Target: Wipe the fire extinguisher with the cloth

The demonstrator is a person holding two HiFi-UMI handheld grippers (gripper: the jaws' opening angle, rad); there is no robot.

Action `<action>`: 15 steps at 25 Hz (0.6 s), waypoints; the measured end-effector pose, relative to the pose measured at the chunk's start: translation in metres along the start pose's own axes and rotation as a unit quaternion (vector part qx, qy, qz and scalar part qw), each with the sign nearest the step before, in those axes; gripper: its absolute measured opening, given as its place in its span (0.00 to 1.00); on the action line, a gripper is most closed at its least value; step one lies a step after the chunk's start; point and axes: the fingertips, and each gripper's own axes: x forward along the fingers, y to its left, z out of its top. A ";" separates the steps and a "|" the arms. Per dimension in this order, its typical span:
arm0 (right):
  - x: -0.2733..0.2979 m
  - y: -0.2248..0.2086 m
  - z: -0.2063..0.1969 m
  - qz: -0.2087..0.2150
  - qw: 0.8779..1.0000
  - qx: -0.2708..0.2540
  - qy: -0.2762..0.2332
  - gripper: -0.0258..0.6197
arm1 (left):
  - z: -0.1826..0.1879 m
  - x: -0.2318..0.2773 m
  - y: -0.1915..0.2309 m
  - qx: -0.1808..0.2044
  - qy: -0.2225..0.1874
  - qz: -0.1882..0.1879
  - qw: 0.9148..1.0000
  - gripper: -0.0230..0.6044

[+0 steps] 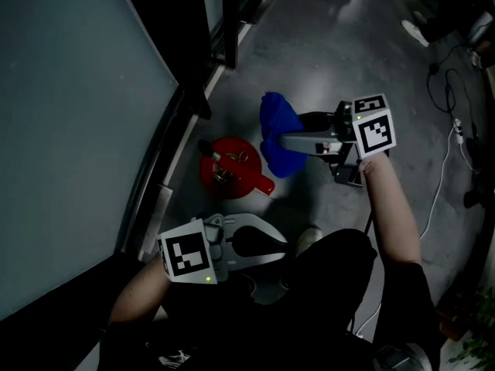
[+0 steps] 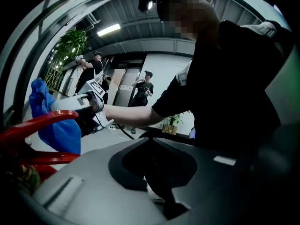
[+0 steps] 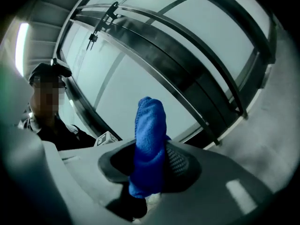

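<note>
One red fire extinguisher (image 1: pixel 230 168) stands below. The right gripper (image 1: pixel 285 142) clamps one blue cloth (image 1: pixel 277 122). The left gripper (image 1: pixel 274 247) has its jaws together, empty.

Frosted glass panel (image 1: pixel 69 130) is filling the left of the head view, with a dark metal frame (image 1: pixel 166 153) running diagonally along its edge. Grey concrete floor (image 1: pixel 325 52) is taking up the rest. White cable (image 1: pixel 442 172) is trailing down the right side. White shoe (image 1: pixel 414 31) is showing upper right, and a green plant (image 1: pixel 472 338) is poking in lower right. In the left gripper view, two people (image 2: pixel 91 71) are standing in the background, upper left, under a glowing ceiling light (image 2: pixel 108 30).
</note>
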 end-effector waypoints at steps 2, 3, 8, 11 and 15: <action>0.008 -0.006 -0.006 0.029 0.999 -0.016 -0.004 0.25 | -0.004 -0.003 0.007 0.019 -0.007 0.005 1.000 0.08; 0.015 -0.013 -0.011 0.036 0.999 -0.017 -0.001 0.25 | -0.010 -0.003 0.009 0.026 -0.007 0.007 1.000 0.08; 0.043 -0.044 -0.030 0.052 0.998 0.030 0.032 0.25 | -0.036 0.013 0.014 0.010 0.039 0.011 0.999 0.08; 0.050 -0.044 -0.037 0.084 0.994 0.054 0.034 0.25 | -0.040 0.025 0.008 -0.004 0.052 0.001 0.999 0.08; 0.048 -0.051 -0.033 0.103 0.992 0.077 -0.009 0.25 | -0.049 0.030 0.015 -0.001 0.070 0.011 0.998 0.08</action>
